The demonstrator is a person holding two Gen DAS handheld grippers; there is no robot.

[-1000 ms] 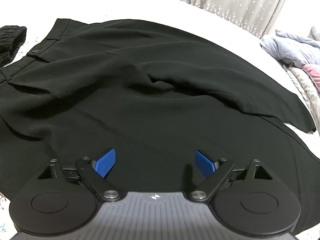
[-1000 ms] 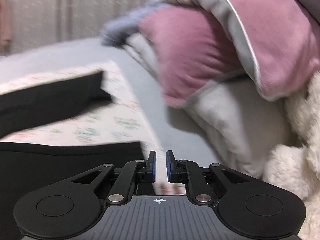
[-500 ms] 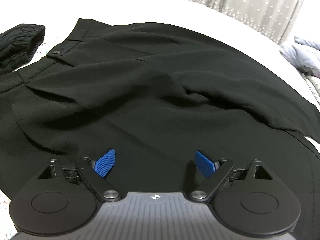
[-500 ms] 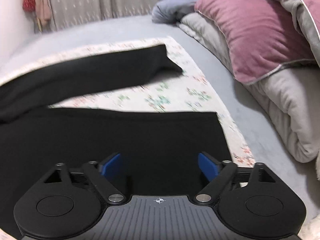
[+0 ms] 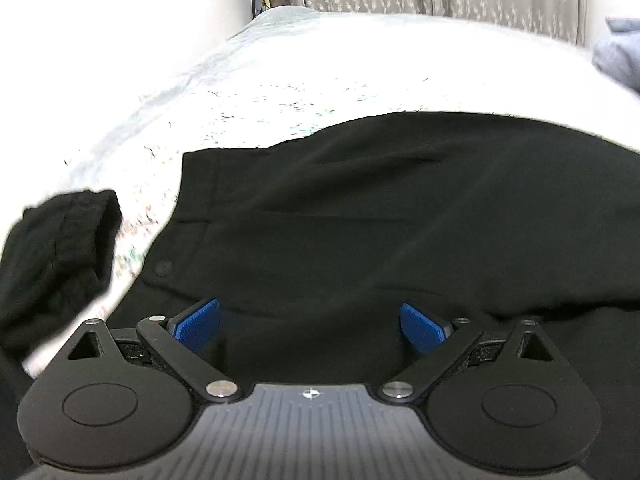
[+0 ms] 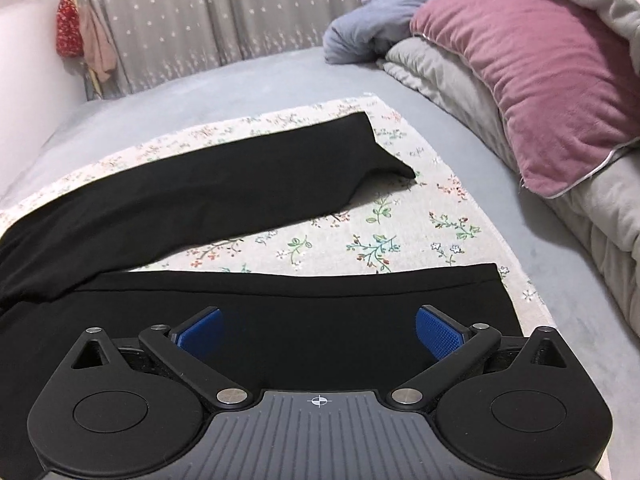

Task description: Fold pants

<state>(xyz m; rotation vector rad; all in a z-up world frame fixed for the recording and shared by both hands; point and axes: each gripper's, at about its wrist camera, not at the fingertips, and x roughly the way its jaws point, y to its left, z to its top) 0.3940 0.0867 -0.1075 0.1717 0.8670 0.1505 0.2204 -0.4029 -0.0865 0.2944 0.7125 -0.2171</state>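
Pants: black, spread across frame centre on floral sheet
Left gripper: jaws just opened wider, nothing between
Right gripper: jaws just opened wide, empty, over lower leg

Pants on cloth, pillow right

The black pants lie spread flat on a floral-printed cloth over the bed; the fabric is smooth and matte, with shallow creases across the upper part; the waistband sits at the left end, its round dark button showing; the two legs run apart toward the right, the far leg angled away with its hem corner slightly buckled, the near leg straight with a squared hem.
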